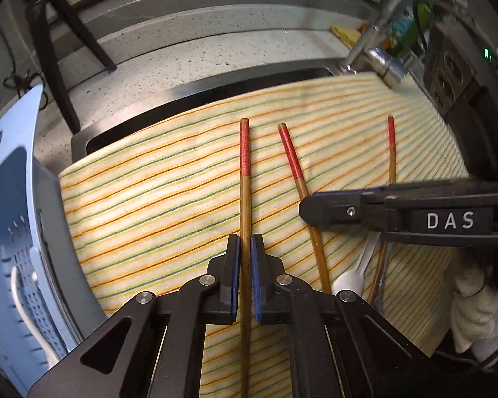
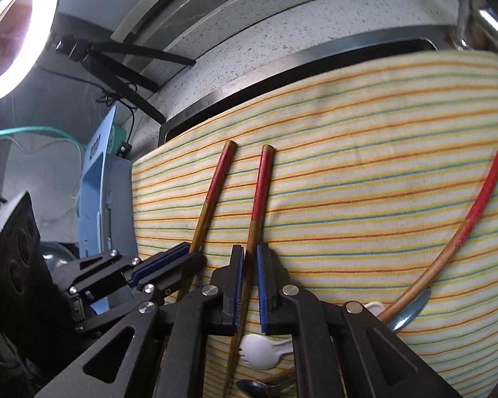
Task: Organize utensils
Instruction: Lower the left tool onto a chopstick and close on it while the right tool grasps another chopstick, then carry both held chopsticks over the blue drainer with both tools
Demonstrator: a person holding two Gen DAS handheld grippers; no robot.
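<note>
Bamboo chopstick (image 1: 245,219) pinched in left gripper (image 1: 245,248) fingers, second chopstick (image 2: 257,205) pinched in right gripper (image 2: 250,258) fingers, striped cloth (image 1: 156,179) beneath

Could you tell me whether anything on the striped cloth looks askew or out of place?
Mainly the utensils' scatter. The three red-tipped chopsticks fan apart: one in the left gripper, one in the right gripper, a third lying well off to the side. A white spork lies under the chopsticks. Nothing looks spilled or broken.

White "DAS" lettering, on the right claw (image 1: 307,212)
</note>
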